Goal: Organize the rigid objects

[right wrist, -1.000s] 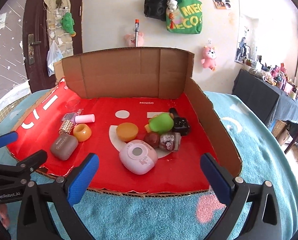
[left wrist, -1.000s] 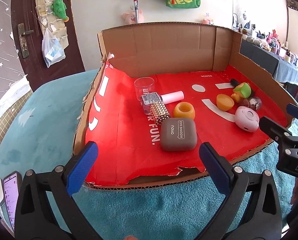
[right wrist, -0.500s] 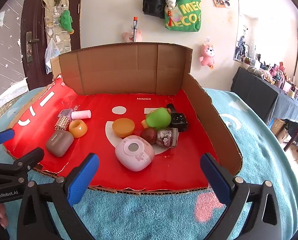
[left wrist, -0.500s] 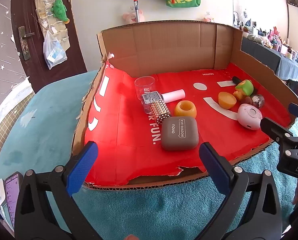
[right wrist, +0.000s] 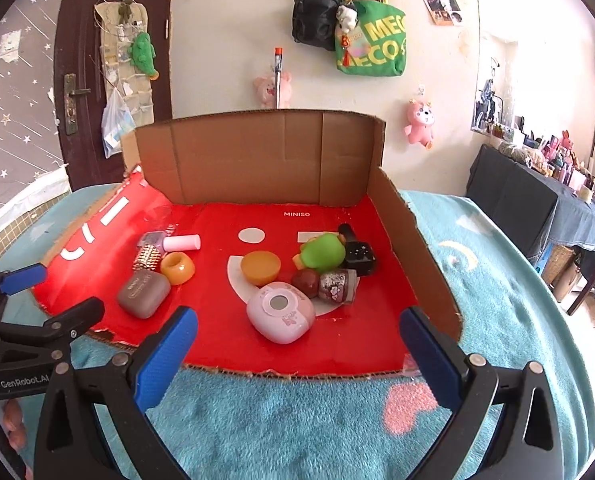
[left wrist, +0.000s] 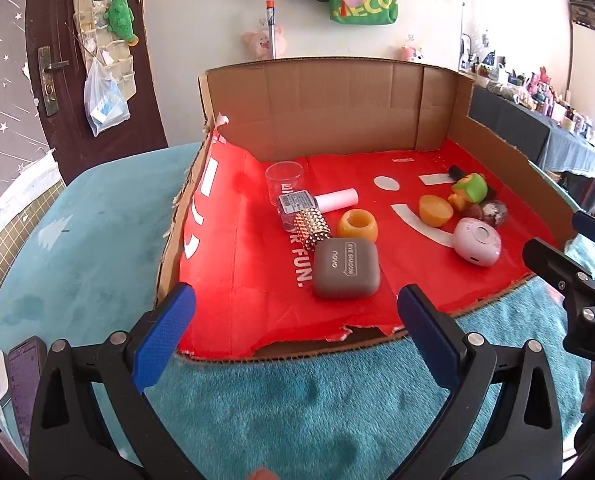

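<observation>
Left tool (left wrist: 293,316) and right tool (right wrist: 297,340) both gape apart, holding nothing, before the cardboard tray (right wrist: 257,156) of small items.

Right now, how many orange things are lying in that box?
2. An orange ring lies left of centre beside the grey case; an orange bowl sits mid-box. The toy pile could hide more.
</observation>
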`<state>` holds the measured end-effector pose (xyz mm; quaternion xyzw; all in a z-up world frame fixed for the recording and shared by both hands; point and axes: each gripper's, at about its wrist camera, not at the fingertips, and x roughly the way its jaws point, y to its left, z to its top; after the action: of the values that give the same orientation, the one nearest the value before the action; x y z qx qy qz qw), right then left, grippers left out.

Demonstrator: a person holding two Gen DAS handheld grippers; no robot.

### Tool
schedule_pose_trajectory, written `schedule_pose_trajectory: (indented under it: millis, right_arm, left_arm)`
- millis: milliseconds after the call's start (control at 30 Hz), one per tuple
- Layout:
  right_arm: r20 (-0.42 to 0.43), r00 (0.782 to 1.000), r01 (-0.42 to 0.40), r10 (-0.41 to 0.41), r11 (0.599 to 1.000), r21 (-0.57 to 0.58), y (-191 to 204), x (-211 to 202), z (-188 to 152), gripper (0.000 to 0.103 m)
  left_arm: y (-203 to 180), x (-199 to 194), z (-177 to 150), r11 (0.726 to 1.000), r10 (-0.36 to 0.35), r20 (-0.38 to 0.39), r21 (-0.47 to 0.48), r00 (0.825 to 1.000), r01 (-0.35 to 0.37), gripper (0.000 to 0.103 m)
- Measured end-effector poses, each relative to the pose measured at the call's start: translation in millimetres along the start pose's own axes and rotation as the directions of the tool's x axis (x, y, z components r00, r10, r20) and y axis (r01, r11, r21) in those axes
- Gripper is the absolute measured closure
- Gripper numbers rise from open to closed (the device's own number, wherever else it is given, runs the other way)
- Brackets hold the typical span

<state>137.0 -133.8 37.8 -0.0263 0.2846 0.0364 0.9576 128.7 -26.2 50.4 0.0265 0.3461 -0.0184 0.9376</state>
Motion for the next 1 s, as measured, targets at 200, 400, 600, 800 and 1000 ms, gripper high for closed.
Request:
schedule_pose_trajectory:
  millis: [200,400,600,800,1000]
  right_arm:
    - [-0.01,1.0,-0.027,0.027,1.0,0.011,-2.9,-14.4,-8.8,0.0]
    - [-0.042,0.998,-0.039,0.041,0.999,0.036,-9.4,-21.2,-24.6,0.0]
    - [-0.098,0.995,-0.026,0.031,0.998,0.051,-14.6,-13.0,-40.0,0.0]
    - [-0.128,0.991,-0.021,0.029,0.998,0.06,-15.8,-7.1,-49.8,0.0]
    - [-0.147,0.989,-0.015,0.024,0.998,0.06,-16.7,-1.4,-53.1,0.0]
  left_arm:
    - [-2.4,-14.7,-9.3,0.999,-0.043,0.0,-0.009,0.999,0.043,0.0]
    - [-2.5,-24.9,-22.5,0.998,-0.061,-0.011,-0.022,0.998,0.061,0.0]
    - [-4.9,-11.9,-33.3,0.997,-0.075,-0.068,-0.02,0.995,0.074,0.0]
    - [-2.6,-3.1,-39.5,0.995,-0.092,-0.1,-0.038,0.991,0.088,0.0]
    - [-2.2,2.0,-41.0,0.995,-0.092,-0.117,-0.042,0.989,0.088,0.0]
